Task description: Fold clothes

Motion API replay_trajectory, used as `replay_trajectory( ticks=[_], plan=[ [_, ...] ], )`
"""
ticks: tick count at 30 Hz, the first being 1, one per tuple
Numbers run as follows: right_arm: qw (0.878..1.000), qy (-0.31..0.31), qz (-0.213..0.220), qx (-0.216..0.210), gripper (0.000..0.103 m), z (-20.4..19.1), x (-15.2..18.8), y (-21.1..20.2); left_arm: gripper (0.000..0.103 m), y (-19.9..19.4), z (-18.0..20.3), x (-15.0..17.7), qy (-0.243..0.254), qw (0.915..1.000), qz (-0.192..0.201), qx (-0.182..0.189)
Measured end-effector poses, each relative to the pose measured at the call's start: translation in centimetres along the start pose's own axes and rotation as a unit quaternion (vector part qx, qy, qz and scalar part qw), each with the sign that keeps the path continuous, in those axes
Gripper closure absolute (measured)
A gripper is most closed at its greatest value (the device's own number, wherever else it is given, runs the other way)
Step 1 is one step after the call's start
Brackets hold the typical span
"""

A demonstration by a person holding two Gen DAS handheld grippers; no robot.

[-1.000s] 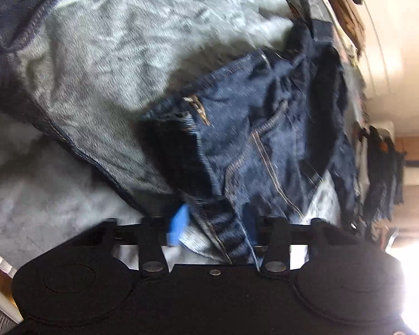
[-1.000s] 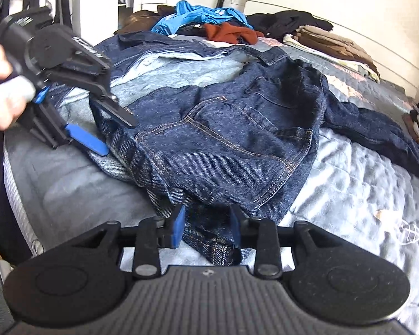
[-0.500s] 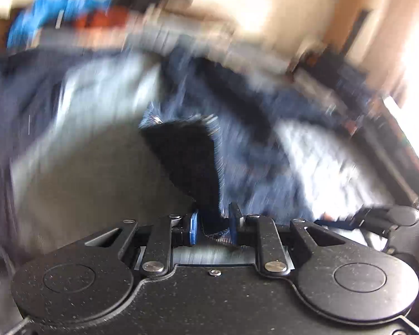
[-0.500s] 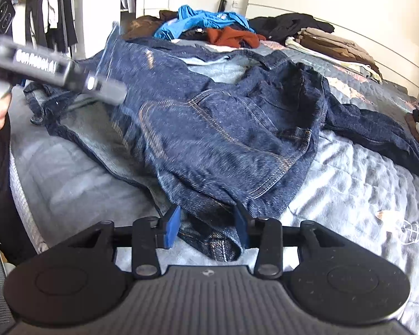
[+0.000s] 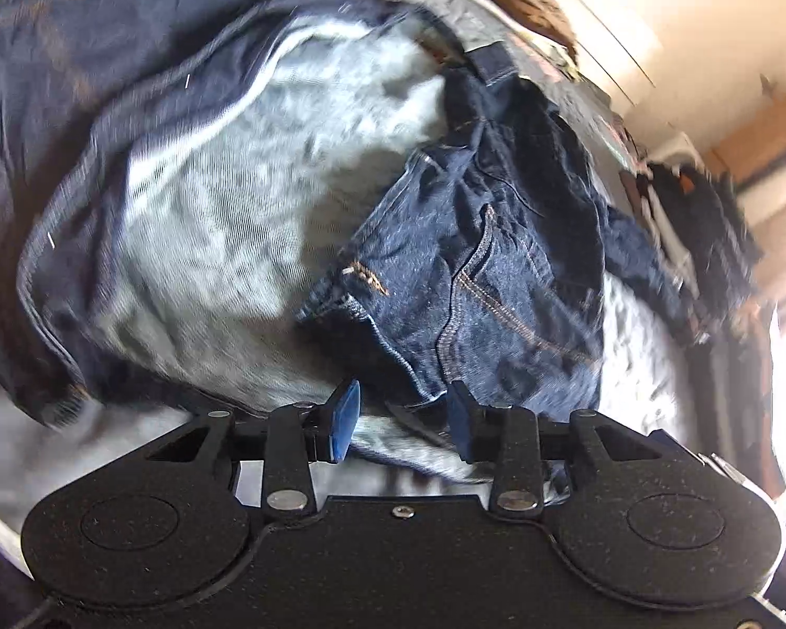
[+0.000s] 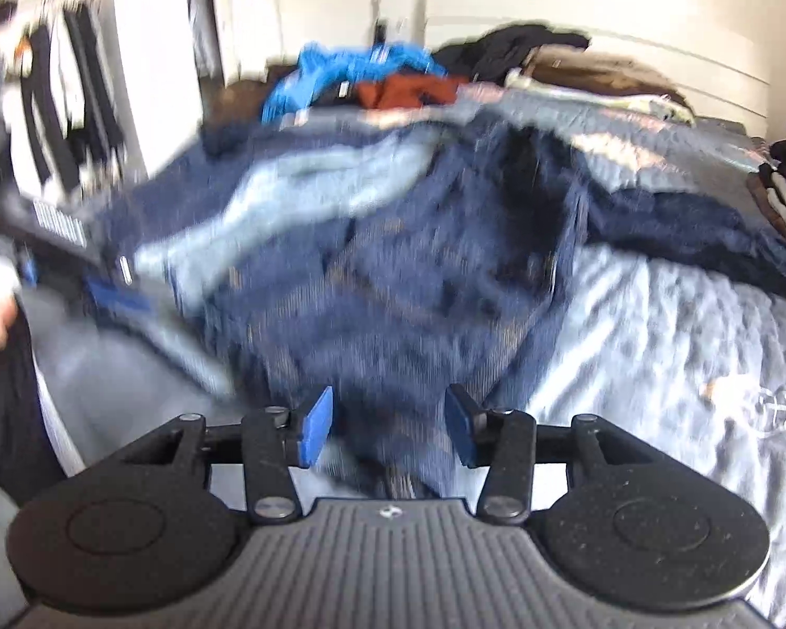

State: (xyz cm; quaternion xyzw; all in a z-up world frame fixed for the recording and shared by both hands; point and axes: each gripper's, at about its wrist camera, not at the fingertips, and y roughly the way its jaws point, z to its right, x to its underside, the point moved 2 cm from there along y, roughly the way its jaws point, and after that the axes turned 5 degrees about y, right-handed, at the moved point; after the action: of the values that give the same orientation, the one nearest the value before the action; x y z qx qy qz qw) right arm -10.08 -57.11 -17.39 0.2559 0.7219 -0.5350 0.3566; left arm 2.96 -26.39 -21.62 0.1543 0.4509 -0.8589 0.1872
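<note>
— Bedding of pale grey quilt covered the bed [image 6: 655, 346], with heaps of other clothes [image 6: 372, 73] at the far end by the wall. Where did the dark denim garment [image 6: 393, 283] lie?

— It was spread across the middle of the bed, running from the near edge toward the far-left corner, its paler inside [image 5: 225, 199] turned up on the left. A bunched, stitched part with orange seams [image 5: 477, 283] sat just beyond the left gripper [image 5: 401, 419].

— How did that gripper stand?

— Its jaws had just been opening. They stood partly apart, and denim lay in the gap between the blue pads [image 5: 343, 419], but no pad could be seen pressing on it. The hem seemed freed rather than held.

— And the right gripper [image 6: 388, 424]?

— Likewise partly open, jaws having just been widening, with dark cloth blurred in the gap and directly ahead. Contact could not be made out through the blur.

— Which one was nearer the next hold?

— Both sat at the near hem, left gripper [image 6: 105, 283] to the left of the right one. The garment's length ran away from them, so any fold would probably carry the near edge toward the far side.

— Risk?

— Probably the bunched middle, which might fold crooked unless flattened first.
</note>
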Motion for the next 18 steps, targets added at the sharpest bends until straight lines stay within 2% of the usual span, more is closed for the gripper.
replay_trajectory(
  ticks=[2,6,11,14,16,18],
  plan=[
    [1.000,0.007,0.021,-0.007,0.057,-0.2,-1.6,0.0,0.066,0.7,-0.4,-0.4,-0.031,0.9994,-0.010,0.008],
    [0.998,-0.049,0.030,0.004,0.057,-2.6,-3.8,2.2,0.066,1.7,-0.8,-1.2,-0.058,0.9981,-0.022,-0.006],
    [0.993,-0.112,-0.002,0.036,0.057,-4.5,-3.7,7.4,0.066,2.1,-1.3,-1.4,-0.051,0.9976,-0.033,-0.034],
    [0.991,-0.120,-0.022,0.054,0.057,-4.0,-2.9,9.0,0.065,2.4,-2.1,-1.0,-0.051,0.9973,-0.040,-0.034],
    [0.991,-0.121,-0.050,0.040,0.057,-3.9,-2.2,9.7,0.069,2.2,-2.2,-0.7,-0.040,0.9979,-0.037,-0.034],
    [0.990,-0.125,-0.060,-0.001,0.057,-4.3,-1.6,9.4,0.076,1.8,-2.3,-0.3,-0.027,0.9984,-0.031,-0.038]
  ],
)
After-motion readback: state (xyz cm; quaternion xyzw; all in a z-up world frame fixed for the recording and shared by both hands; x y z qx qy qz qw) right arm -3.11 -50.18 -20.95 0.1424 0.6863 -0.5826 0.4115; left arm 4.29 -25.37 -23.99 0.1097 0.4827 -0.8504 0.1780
